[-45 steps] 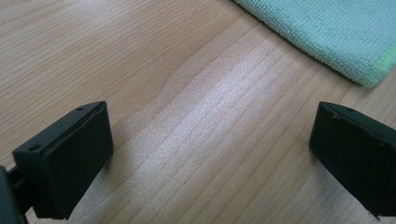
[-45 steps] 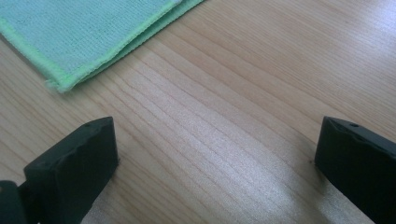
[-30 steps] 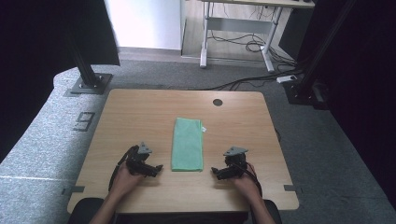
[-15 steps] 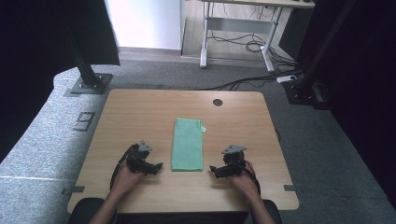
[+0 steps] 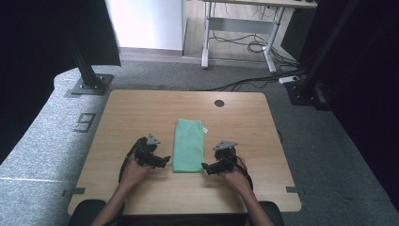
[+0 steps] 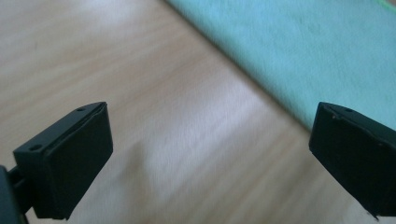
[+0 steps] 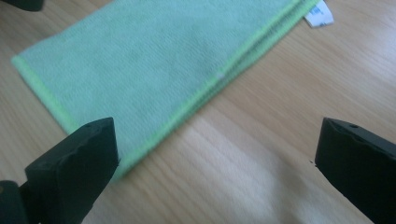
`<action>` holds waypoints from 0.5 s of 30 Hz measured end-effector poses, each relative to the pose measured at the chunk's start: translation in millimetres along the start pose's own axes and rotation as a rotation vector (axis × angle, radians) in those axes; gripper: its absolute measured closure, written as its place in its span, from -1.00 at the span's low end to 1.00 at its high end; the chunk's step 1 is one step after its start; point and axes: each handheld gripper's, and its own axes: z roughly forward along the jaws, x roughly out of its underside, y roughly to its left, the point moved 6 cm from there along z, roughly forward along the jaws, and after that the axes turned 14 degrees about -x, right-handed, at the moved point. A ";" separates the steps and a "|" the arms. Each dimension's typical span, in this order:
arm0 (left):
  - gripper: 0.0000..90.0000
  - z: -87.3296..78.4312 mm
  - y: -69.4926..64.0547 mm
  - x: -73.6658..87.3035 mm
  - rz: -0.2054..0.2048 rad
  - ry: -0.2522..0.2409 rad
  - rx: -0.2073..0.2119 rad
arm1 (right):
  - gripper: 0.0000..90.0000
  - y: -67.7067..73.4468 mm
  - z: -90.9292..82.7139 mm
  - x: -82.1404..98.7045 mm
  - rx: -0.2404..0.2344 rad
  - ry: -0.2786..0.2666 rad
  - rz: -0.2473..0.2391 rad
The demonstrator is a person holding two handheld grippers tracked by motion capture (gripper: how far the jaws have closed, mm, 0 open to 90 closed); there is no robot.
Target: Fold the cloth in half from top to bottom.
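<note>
We see a folded green cloth [image 5: 188,145] with brighter edging and perhaps a white tag at one o'clock, our left gripper [image 5: 164,160] and right gripper [image 5: 205,168] gaping wide, empty.

Mint-green folded cloth [image 5: 188,145] with brighter lime-green edging, small white tag [image 7: 320,11] at its 1 o'clock corner, pale wood-grain surface [image 5: 141,113], black fingers [image 6: 70,163], speckled grey carpet floor [image 5: 42,155].

Folded green towel [image 7: 149,65] between wide-spread jaws
</note>
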 end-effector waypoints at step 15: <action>-0.98 37.5 -5.4 -15.4 0.007 0.022 -0.050 | -1.00 1.2 22.4 -1.7 0.032 0.087 -0.036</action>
